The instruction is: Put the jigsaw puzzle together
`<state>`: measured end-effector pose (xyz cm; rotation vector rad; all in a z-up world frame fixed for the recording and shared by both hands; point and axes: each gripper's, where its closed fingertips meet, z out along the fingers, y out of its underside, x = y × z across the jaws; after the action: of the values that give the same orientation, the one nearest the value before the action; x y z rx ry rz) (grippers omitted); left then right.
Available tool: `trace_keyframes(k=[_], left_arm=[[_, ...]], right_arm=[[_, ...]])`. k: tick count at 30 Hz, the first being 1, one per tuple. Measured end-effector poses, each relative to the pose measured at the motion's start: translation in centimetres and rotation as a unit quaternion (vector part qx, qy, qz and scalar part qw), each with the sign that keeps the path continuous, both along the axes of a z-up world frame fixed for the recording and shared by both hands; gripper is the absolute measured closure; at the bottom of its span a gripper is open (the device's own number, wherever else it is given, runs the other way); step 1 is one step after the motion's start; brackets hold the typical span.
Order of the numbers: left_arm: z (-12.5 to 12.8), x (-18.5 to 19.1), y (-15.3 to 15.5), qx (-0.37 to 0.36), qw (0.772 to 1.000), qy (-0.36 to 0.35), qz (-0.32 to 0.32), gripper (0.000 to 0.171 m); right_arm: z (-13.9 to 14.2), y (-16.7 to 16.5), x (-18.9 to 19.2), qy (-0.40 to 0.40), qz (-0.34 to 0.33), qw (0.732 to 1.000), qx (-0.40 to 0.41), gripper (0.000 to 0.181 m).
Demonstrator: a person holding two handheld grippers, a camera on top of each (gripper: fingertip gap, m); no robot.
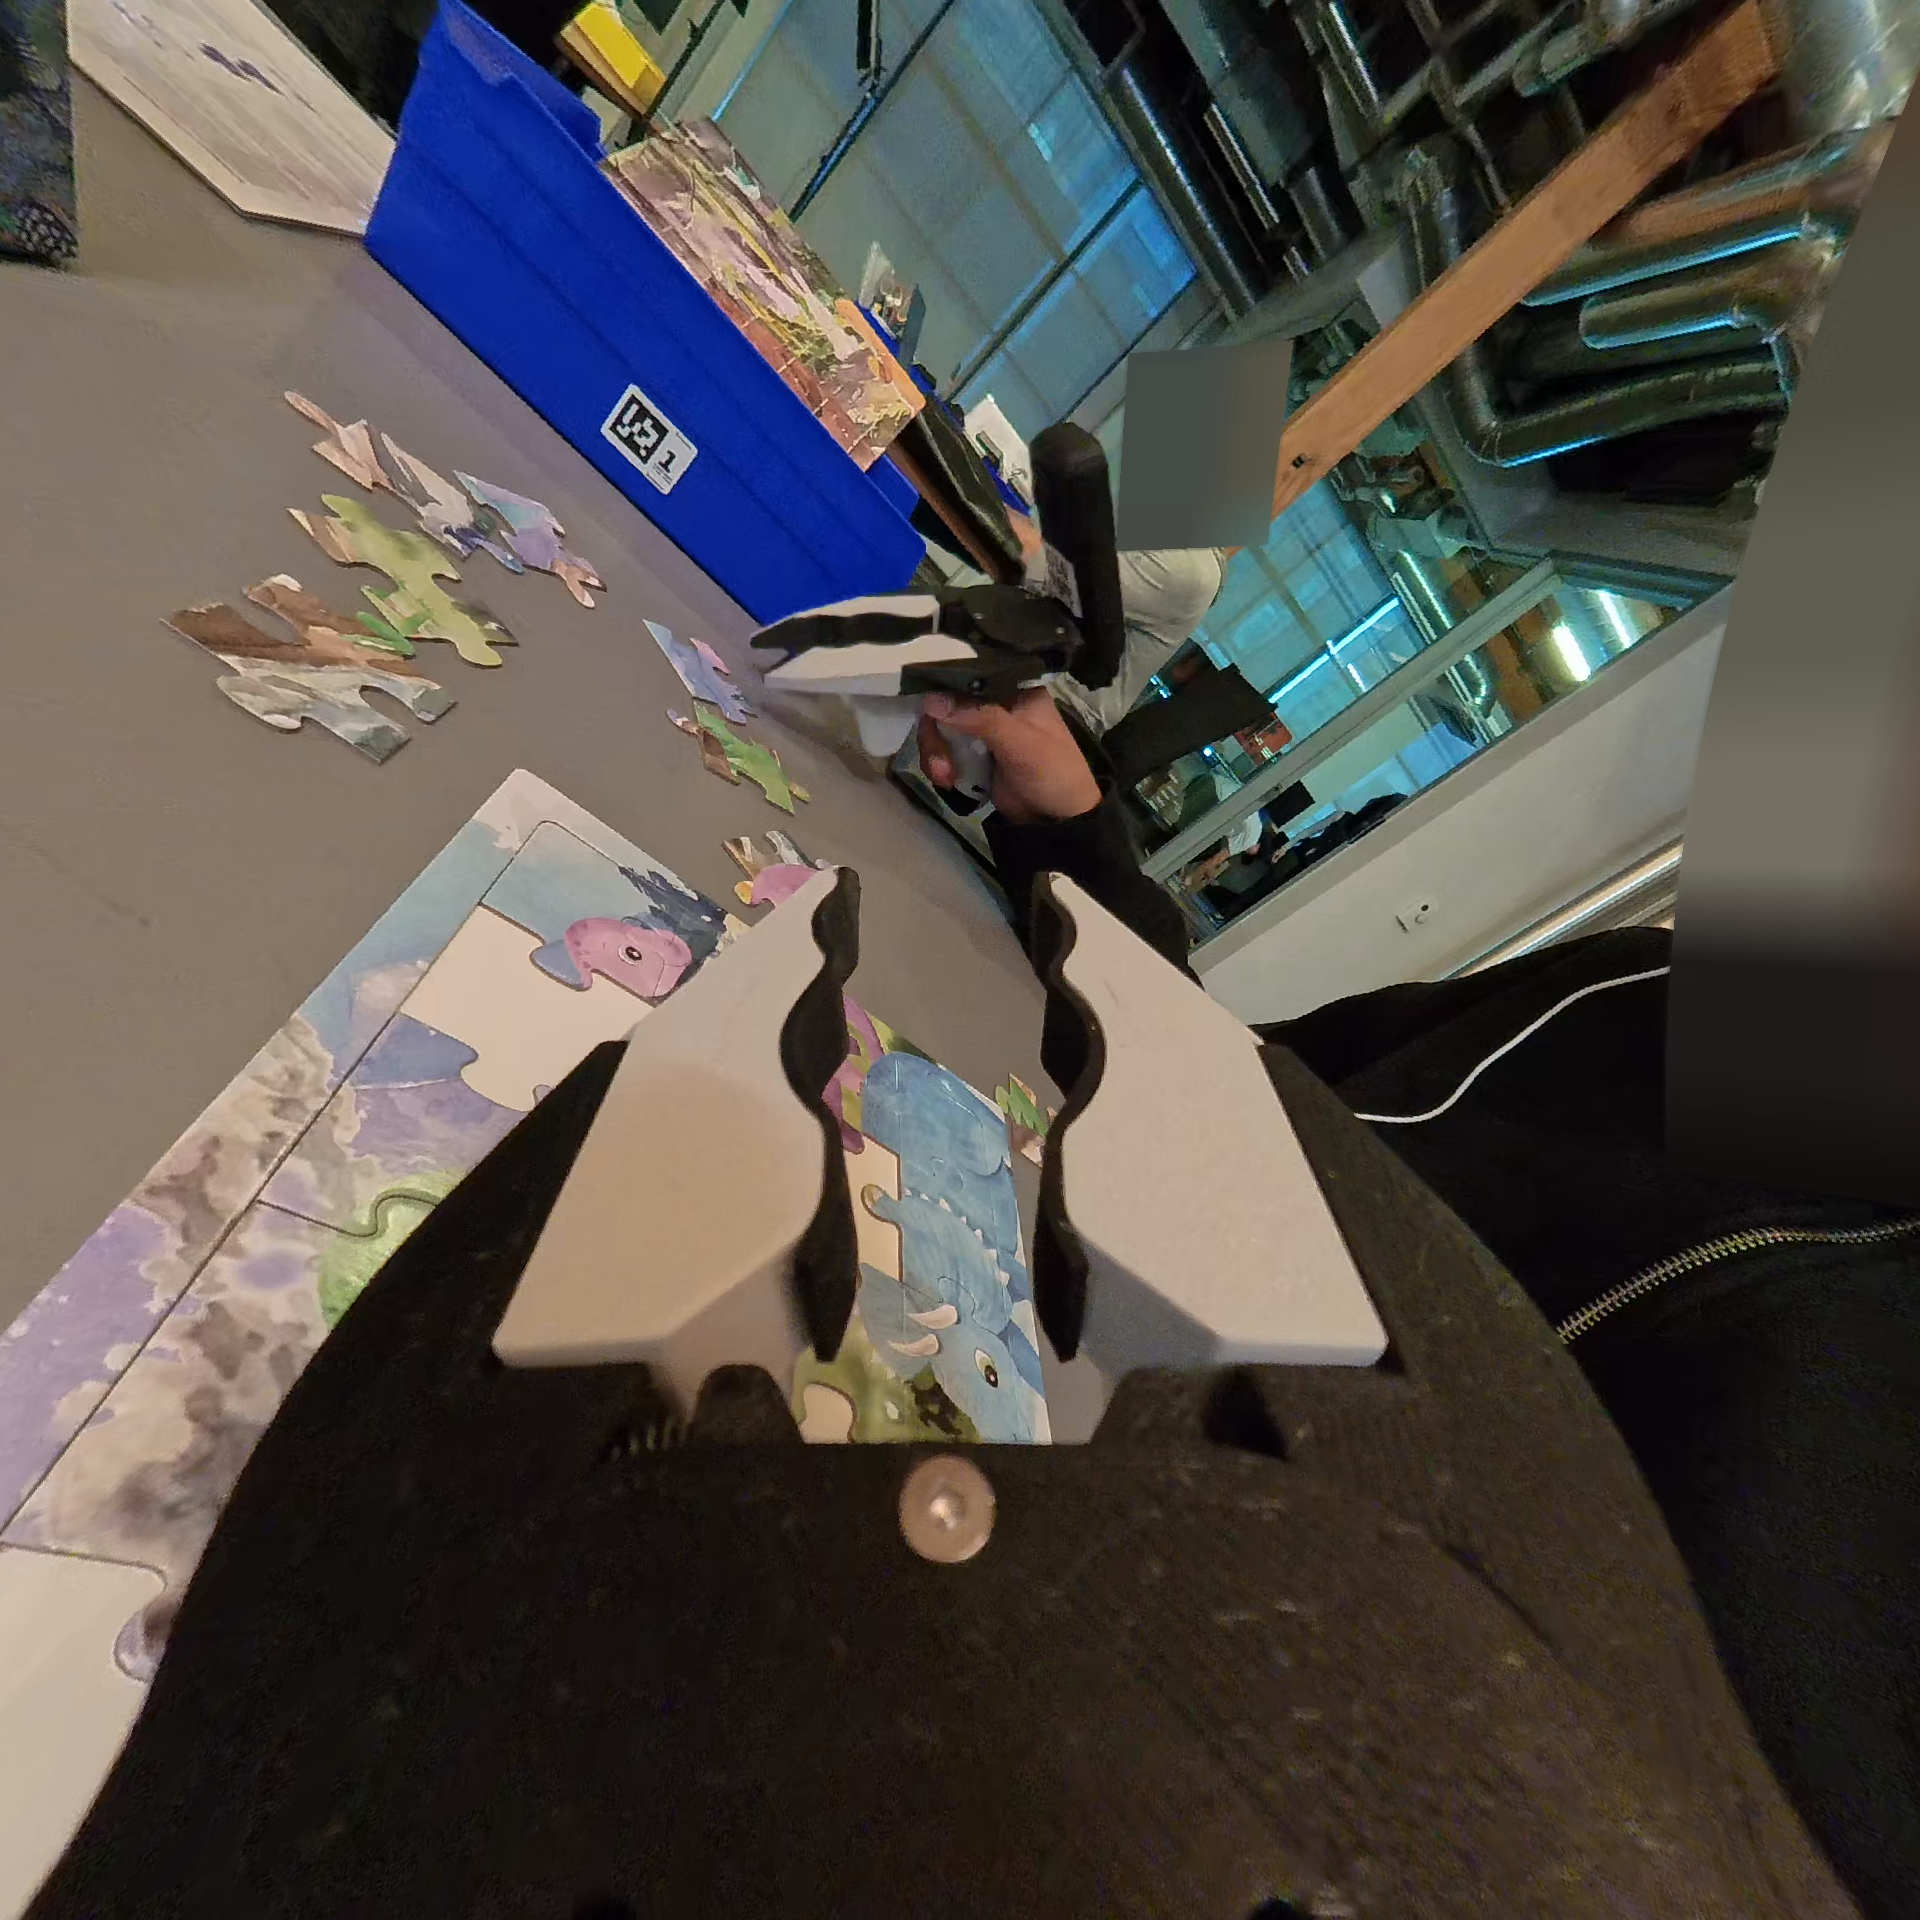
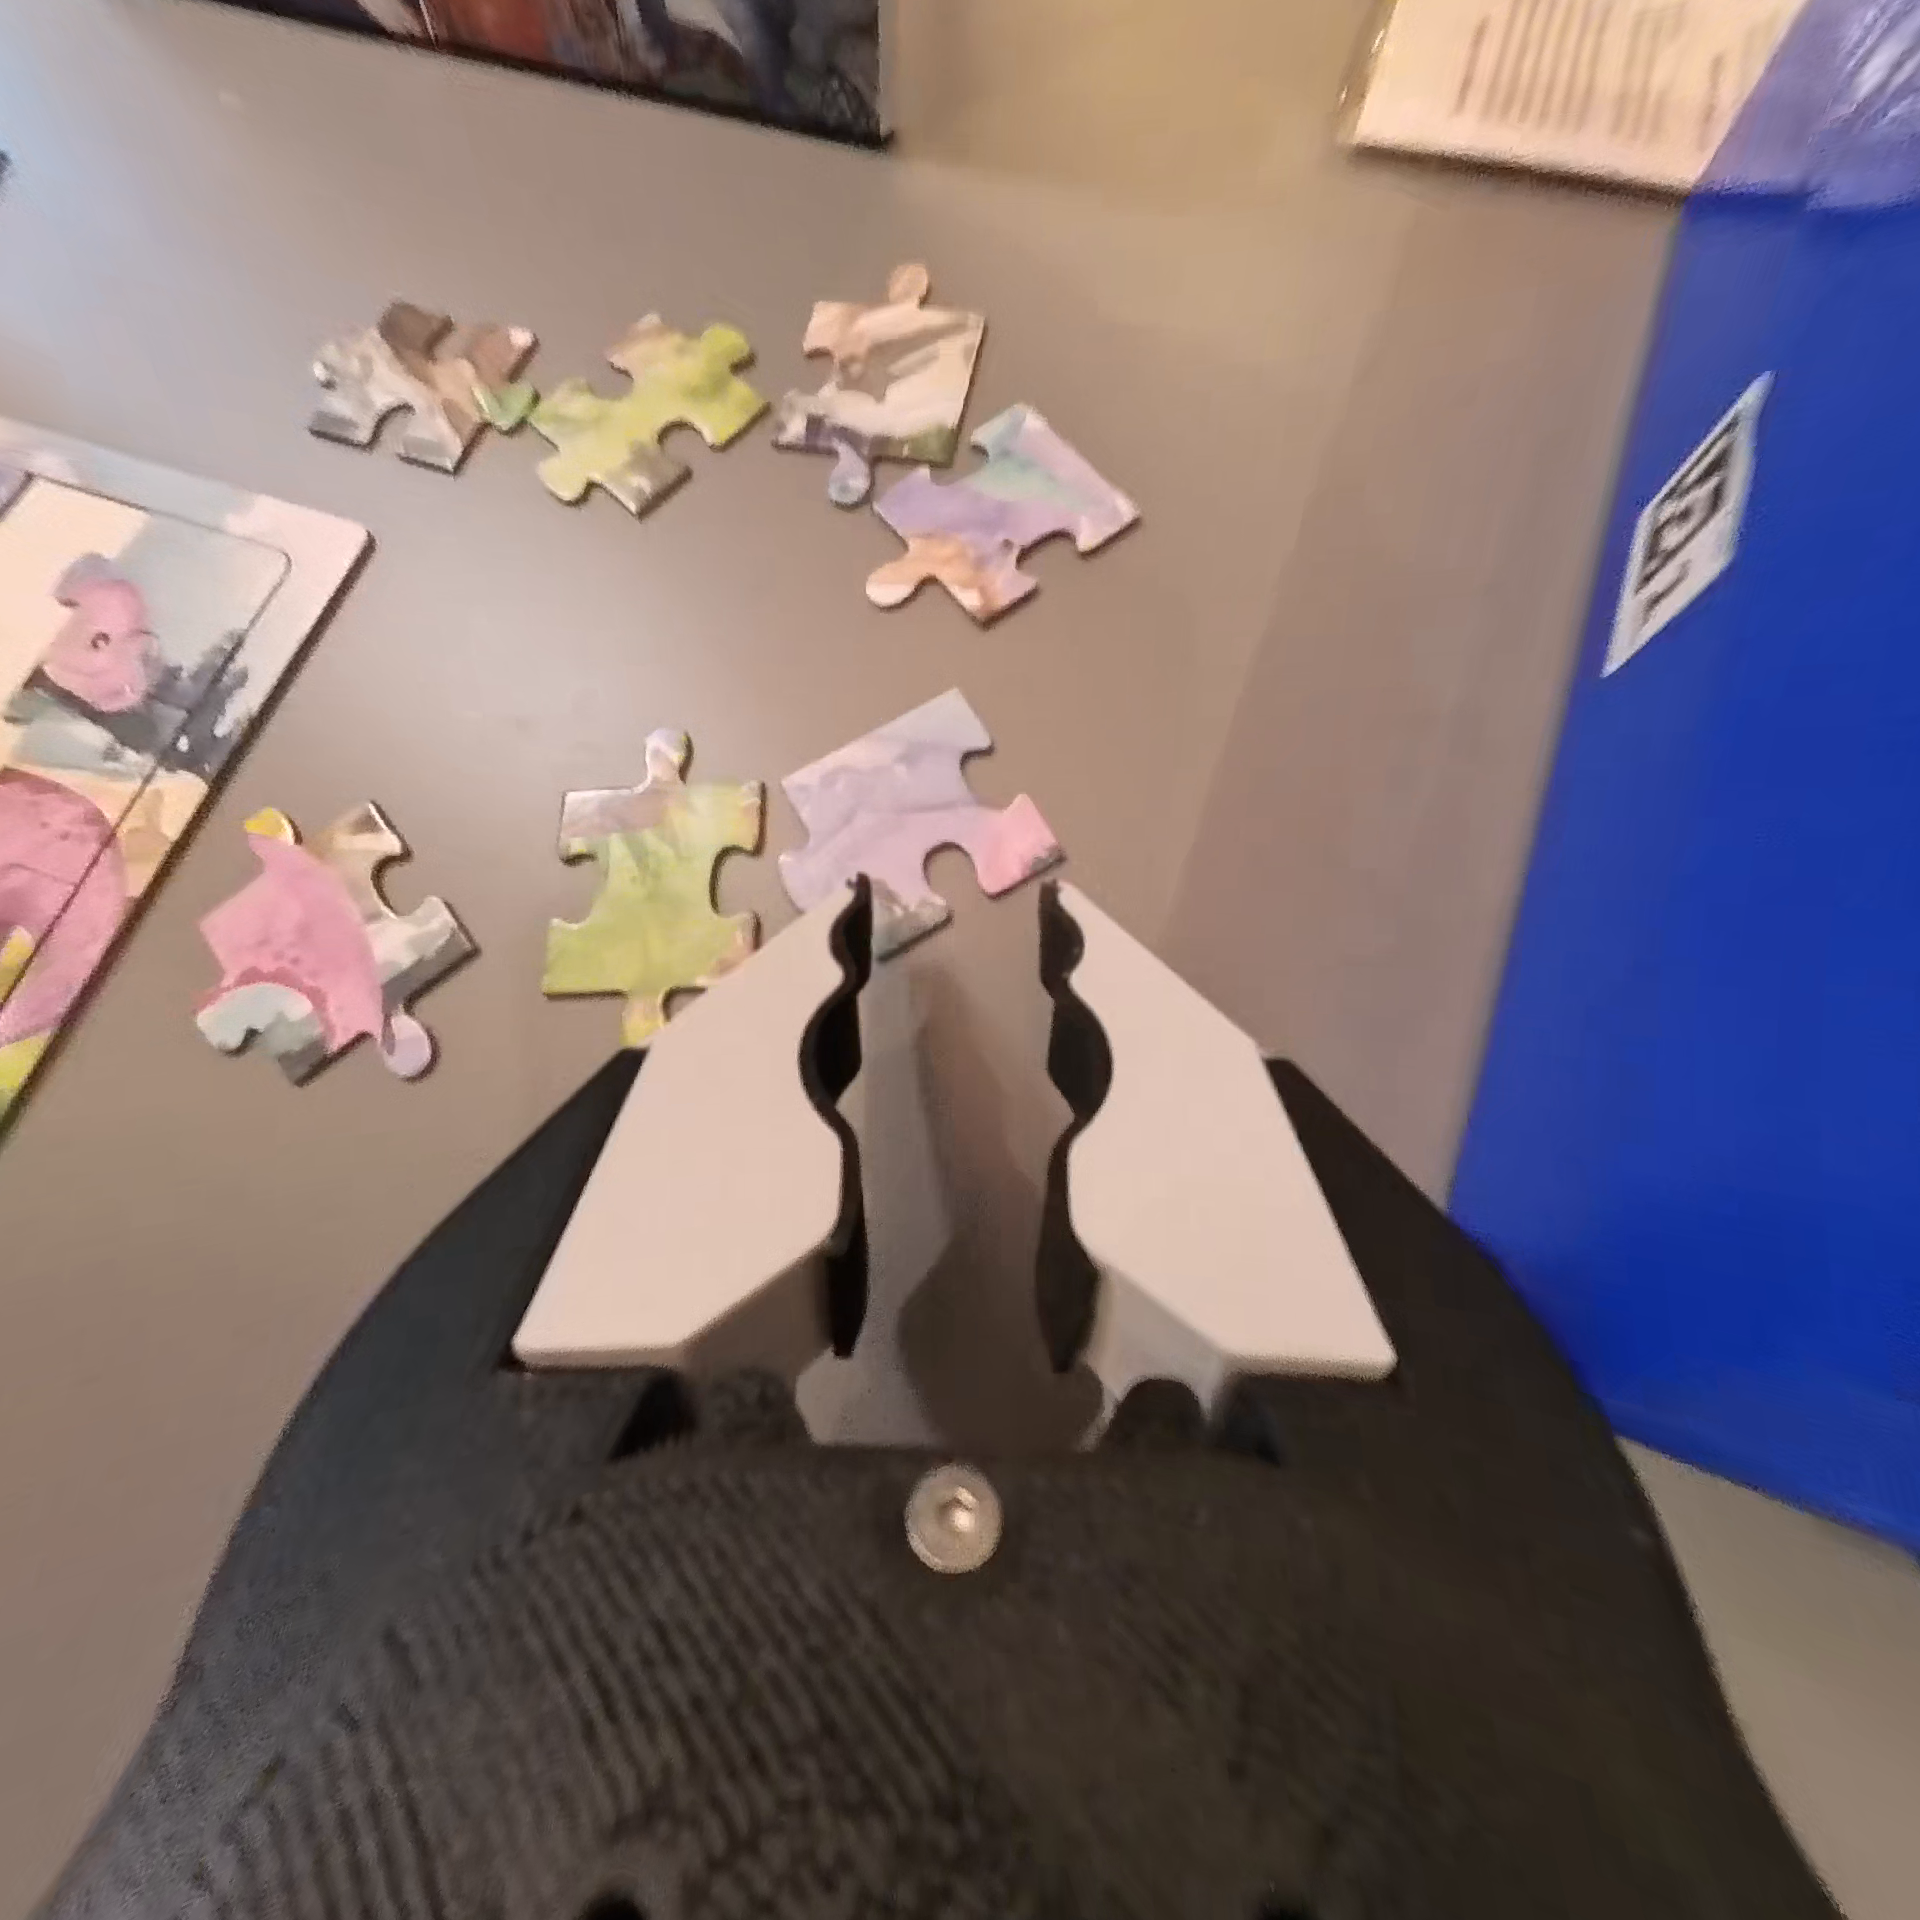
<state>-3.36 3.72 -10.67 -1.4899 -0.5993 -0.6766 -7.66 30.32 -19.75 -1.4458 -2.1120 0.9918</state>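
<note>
The puzzle tray [image 1: 187, 1226] lies on the grey table with dinosaur pieces partly filled in; its corner shows in the right wrist view [image 2: 312, 561]. My left gripper [image 1: 945, 894] is open and empty, held above the tray's blue dinosaur part [image 1: 945, 1195]. My right gripper [image 2: 956, 899] is open and empty, its tips just over a lilac loose piece [image 2: 904, 810]. It also shows in the left wrist view [image 1: 769, 655], beside that lilac piece [image 1: 696, 665]. A green piece [image 2: 655, 883] and a pink piece [image 2: 312, 935] lie to the left of it.
Several more loose pieces [image 2: 727, 426] lie farther out on the table [image 2: 1299, 779]. A blue bin [image 2: 1714, 831] stands right of the right gripper; it also shows in the left wrist view [image 1: 582, 301], holding a puzzle box [image 1: 769, 281]. A person's hand [image 1: 1008, 748] holds the right gripper. Tip to tip, the grippers are about 30 cm apart. The green piece [image 2: 655, 883] lies around 5 cm away from my right fingertips. The left camera catches it too, in the left wrist view [image 1: 741, 754].
</note>
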Motion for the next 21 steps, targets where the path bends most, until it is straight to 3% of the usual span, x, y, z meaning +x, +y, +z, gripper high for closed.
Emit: trace_keyframes(k=[5, 9, 11, 15, 21], left_arm=[[0.0, 0.0, 0.0, 0.0, 1.0, 0.001, 0.002, 0.141], [0.0, 0.0, 0.0, 0.0, 1.0, 0.001, 0.001, 0.141], [0.0, 0.0, 0.0, -0.001, 1.0, 0.002, 0.001, 0.141], [0.1, -0.1, -0.1, 0.002, 1.0, 0.001, 0.003, 0.141], [0.0, 0.0, 0.0, 0.0, 1.0, 0.002, 0.001, 0.141]], right_arm=[[-1.0, -1.0, 0.5, -0.029, 0.024, 0.999, 0.004, 0.15], [-0.7, -4.3, 2.2, -0.059, 0.104, 0.989, -0.083, 0.157], [-0.5, -4.8, 2.2, -0.059, 0.114, 0.987, -0.098, 0.157], [0.8, -3.7, 0.9, 0.005, 0.09, 0.994, -0.067, 0.156], [0.7, -2.6, -0.8, 0.057, 0.053, 0.997, 0.018, 0.128]])
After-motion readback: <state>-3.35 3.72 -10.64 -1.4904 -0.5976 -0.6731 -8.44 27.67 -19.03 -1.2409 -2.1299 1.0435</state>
